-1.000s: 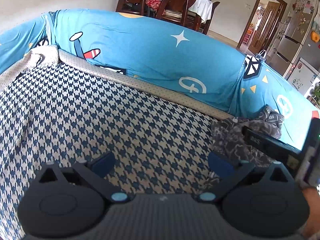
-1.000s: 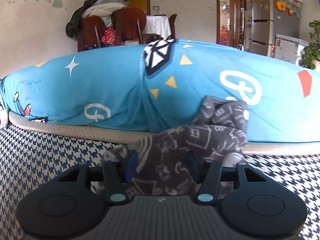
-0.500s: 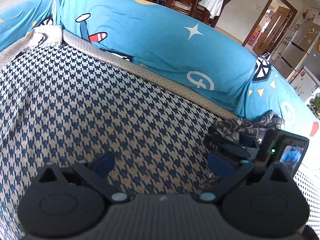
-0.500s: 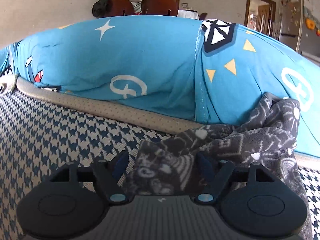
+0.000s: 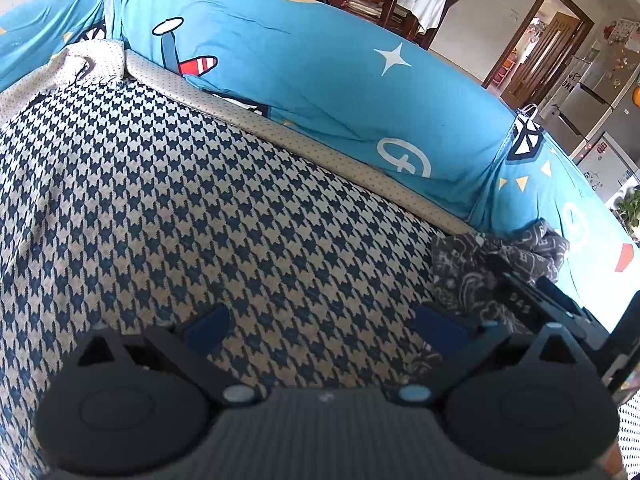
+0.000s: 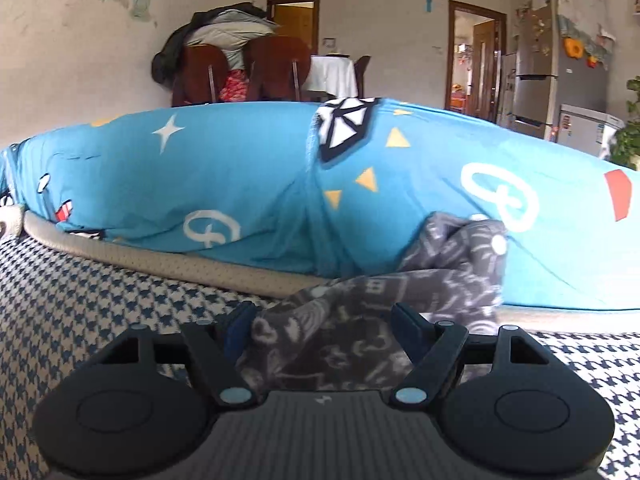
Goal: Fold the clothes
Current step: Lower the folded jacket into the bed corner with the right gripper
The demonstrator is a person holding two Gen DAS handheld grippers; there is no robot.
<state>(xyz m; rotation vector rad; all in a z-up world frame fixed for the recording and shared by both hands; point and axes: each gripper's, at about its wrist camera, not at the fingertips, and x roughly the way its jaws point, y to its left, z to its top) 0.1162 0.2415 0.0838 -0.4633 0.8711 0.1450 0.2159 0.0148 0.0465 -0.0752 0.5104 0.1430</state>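
Two tools are in play over the blue-and-cream houndstooth sofa seat (image 5: 208,208). One dark grey garment with a white printed pattern (image 6: 360,332) lies crumpled on that seat against the bright blue cartoon-print backrest cover (image 6: 248,176), well short of any folded shape.

Right tool (image 6: 324,332): fingers spread, with bunched cloth lying between them — not clamped.

Left tool (image 5: 320,324): fingers wide apart over bare seat, holding nothing; the garment's near edge lies just beside its right finger (image 5: 436,330).

Hazards:
- Closing on the bunch would likely trap several layers, so the garment lifts as a wad.
- A low approach may pinch the seat cover along with it.
- The tools stand near each other — collision risk.
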